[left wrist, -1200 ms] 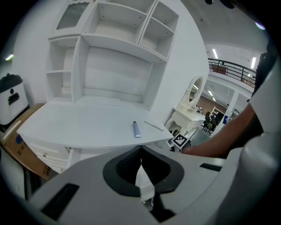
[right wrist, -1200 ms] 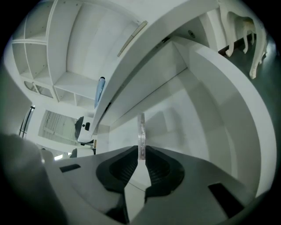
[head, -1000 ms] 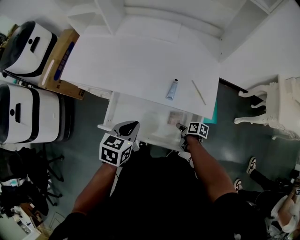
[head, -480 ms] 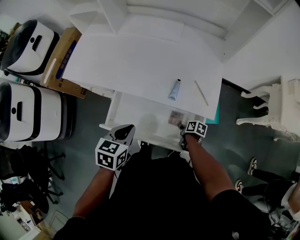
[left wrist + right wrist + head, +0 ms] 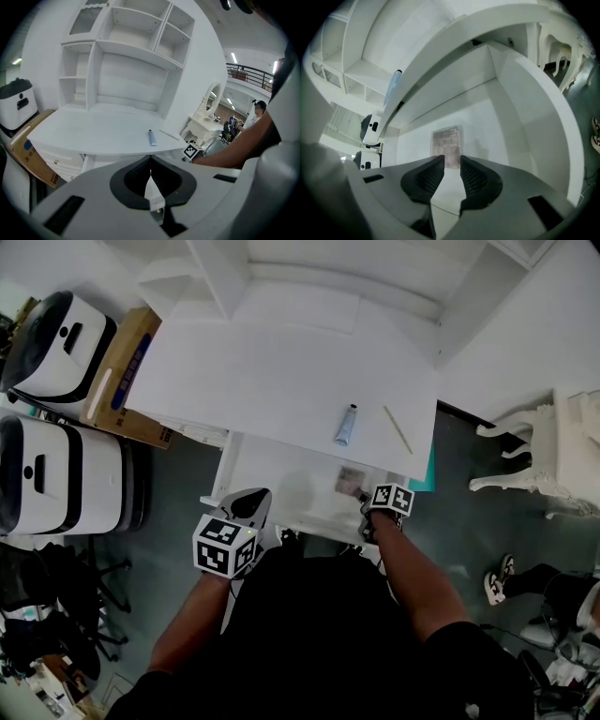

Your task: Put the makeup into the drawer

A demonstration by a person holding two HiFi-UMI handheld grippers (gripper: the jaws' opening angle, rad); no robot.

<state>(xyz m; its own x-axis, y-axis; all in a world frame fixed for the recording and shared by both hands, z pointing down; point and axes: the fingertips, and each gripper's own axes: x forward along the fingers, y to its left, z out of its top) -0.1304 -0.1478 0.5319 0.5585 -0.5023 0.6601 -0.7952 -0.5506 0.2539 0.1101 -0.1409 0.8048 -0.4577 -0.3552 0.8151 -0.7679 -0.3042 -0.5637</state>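
The makeup (image 5: 351,481), a small flat case with a clear lid, lies on the floor of the open drawer (image 5: 246,463), toward its right wall and clear of the front edge. It looks light and rigid. The smooth plastic would likely slip under a loose pinch, and the lid might crack if squeezed hard. I'd take it across its two long edges, not by a corner.

The right gripper (image 5: 364,495) hangs over the drawer's front right corner, pointing down at the case. Its jaws have just been opening and stand moderately apart, the case flat just past their tips with nothing pressing on it. The left gripper (image 5: 255,503) is closed and empty by the front left corner.

On the desk top (image 5: 262,371), near its front right corner, lie a blue tube (image 5: 346,422) and a thin stick (image 5: 397,427).
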